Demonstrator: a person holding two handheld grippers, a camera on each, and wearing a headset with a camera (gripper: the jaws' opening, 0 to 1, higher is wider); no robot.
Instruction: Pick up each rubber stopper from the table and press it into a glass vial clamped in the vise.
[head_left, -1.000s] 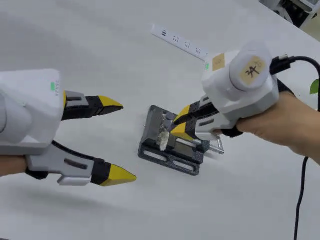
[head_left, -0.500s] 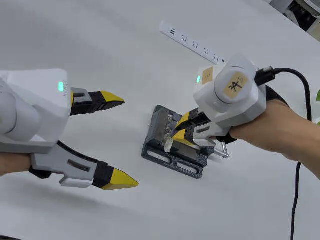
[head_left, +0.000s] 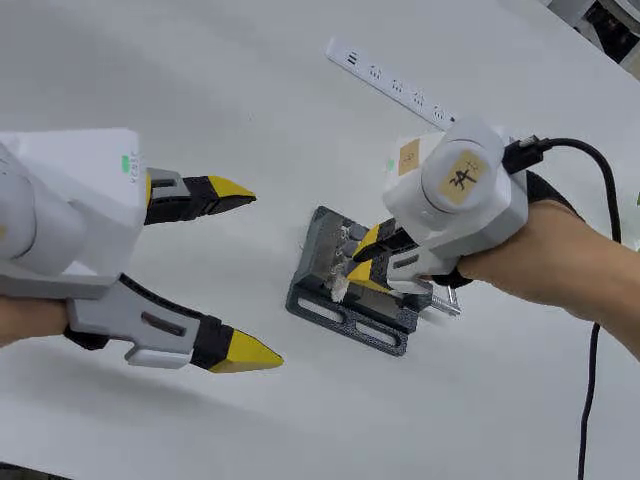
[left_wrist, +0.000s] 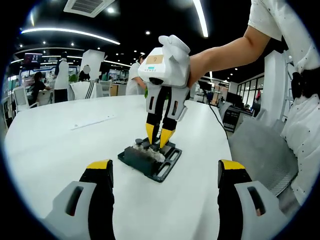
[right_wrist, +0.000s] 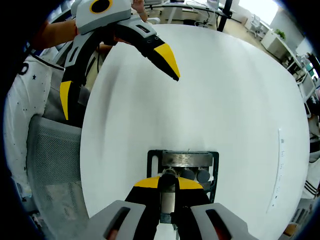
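A small dark vise (head_left: 345, 315) sits on the white table and clamps a row of glass vials (head_left: 338, 290). My right gripper (head_left: 348, 272) points down onto the vise's left end. In the right gripper view its jaws (right_wrist: 167, 182) are closed on a dark rubber stopper (right_wrist: 167, 176) at a vial mouth, beside two stoppered vials (right_wrist: 202, 175) in the vise (right_wrist: 185, 159). My left gripper (head_left: 262, 275) hovers to the left of the vise, open wide and holding nothing. The left gripper view shows the right gripper (left_wrist: 159, 136) standing upright over the vise (left_wrist: 135, 156).
A white power strip (head_left: 390, 85) lies on the table beyond the vise. A black cable (head_left: 595, 350) trails from the right gripper along the right side. People and chairs stand behind the table in the left gripper view.
My right gripper has come down and in over the vise's left end. The left gripper has held its place, still open. The head camera has shifted a little.
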